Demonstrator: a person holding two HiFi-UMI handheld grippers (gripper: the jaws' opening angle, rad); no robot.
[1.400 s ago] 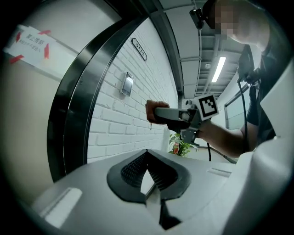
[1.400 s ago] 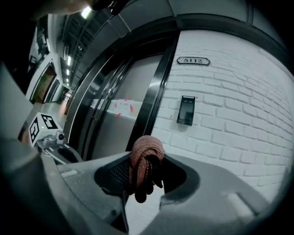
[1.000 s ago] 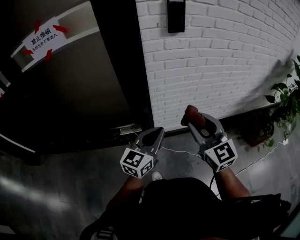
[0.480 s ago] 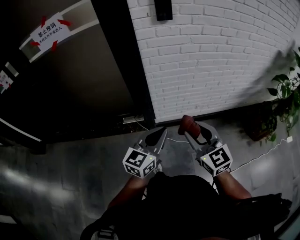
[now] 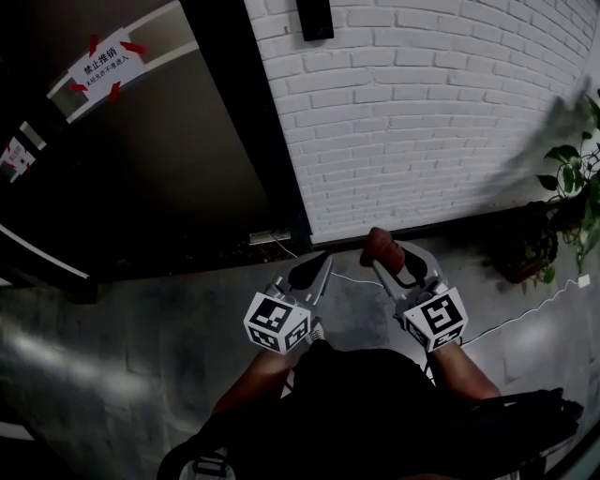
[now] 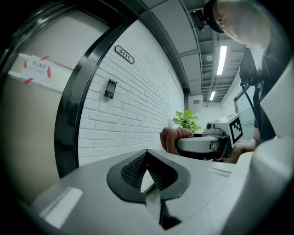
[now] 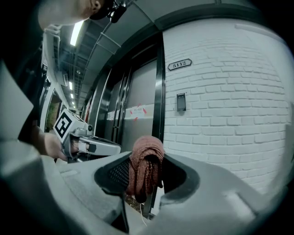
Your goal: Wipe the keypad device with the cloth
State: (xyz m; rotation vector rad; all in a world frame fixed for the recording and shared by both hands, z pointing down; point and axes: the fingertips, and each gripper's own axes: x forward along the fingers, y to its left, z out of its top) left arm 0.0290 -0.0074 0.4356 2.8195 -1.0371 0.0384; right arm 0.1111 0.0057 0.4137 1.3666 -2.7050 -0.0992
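Note:
The keypad device [image 5: 315, 19] is a small black box high on the white brick wall [image 5: 441, 122]; it also shows as the keypad device [image 6: 110, 88] in the left gripper view and the keypad device [image 7: 181, 102] in the right gripper view. My right gripper [image 5: 384, 253] is shut on a bunched red-brown cloth [image 5: 379, 244], seen close as the cloth [image 7: 146, 165] between its pads. It is held low, far below the keypad. My left gripper [image 5: 322, 260] is beside it to the left, shut with nothing in it; its tips [image 6: 147, 155] meet.
A black door frame [image 5: 244, 122] stands left of the brick wall, with a taped paper sign [image 5: 103, 64] on the door. A potted plant [image 5: 572, 187] is at the right. A white cable [image 5: 525, 314] runs over the grey floor. A number plate [image 7: 179, 64] hangs above the keypad.
The head view has swung a little, so the keypad sits further left and higher in frame. Both grippers stay low and side by side; the cloth stays in the right gripper.

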